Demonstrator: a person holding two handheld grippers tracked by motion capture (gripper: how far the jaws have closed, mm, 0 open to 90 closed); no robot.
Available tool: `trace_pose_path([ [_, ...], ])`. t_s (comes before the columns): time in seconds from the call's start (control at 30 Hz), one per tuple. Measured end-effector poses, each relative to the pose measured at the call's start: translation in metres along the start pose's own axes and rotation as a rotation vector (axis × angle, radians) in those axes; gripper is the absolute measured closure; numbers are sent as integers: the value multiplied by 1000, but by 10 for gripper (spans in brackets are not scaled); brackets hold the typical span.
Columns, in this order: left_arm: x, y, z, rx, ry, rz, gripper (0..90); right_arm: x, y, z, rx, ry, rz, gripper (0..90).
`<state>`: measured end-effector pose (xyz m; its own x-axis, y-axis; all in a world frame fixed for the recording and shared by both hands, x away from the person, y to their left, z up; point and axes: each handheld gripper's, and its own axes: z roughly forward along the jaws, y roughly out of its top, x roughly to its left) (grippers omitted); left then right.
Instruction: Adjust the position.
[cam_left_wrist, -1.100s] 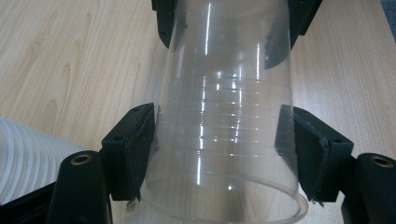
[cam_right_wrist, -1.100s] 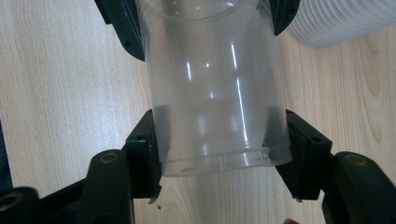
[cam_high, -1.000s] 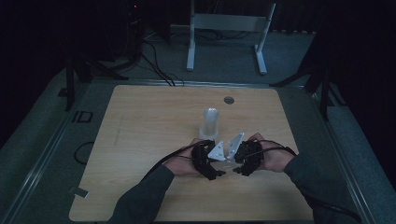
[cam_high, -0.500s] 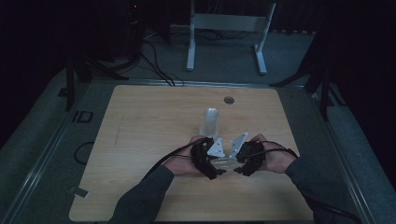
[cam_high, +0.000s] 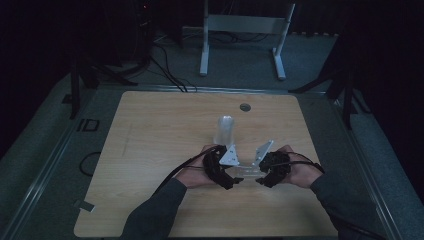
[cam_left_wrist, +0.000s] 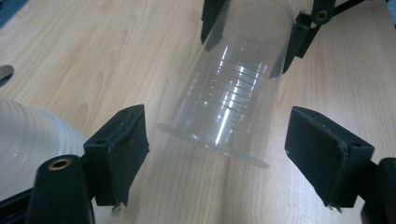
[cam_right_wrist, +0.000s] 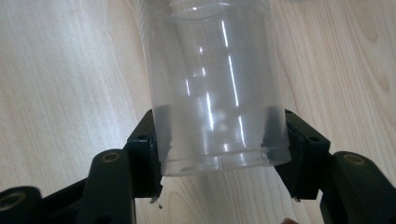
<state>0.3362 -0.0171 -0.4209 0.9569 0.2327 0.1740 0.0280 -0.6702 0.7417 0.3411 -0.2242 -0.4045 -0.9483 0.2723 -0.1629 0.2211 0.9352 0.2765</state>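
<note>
Nearest, rt tongs (cam_right_wrist: 219, 154) clamped on base end of clear plastic cup (cam_right_wrist: 210, 88), cup lying sideways just above table (cam_high: 150, 150). Lt tongs (cam_left_wrist: 215, 154) spread either side of cup's rim, pads not touching, having just been closing a bit. In high view both tongs meet near table's front middle, cup betw. them. Further back, stack of clear cups (cam_high: 225, 130) upright at mid table. Beyond, small grey disc (cam_high: 244, 107) near far edge.
</note>
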Motion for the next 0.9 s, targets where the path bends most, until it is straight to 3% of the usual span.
trace_pose_path([
  [0.27, 1, 0, -1, -24, 21, -13, 252, -5, -11, 5, -2, -20, 81, 414],
  [0.5, 2, 0, 0, -37, 10, -28, 289, -9, -18, 6, -10, -53, 148, 415],
  [0.57, 1, 0, 2, -42, 18, -40, 294, -11, -21, 7, -21, -70, 192, 416],
  [0.9, 2, 1, 3, -60, 42, -85, 305, -15, -27, 10, -52, -122, 304, 416],
])
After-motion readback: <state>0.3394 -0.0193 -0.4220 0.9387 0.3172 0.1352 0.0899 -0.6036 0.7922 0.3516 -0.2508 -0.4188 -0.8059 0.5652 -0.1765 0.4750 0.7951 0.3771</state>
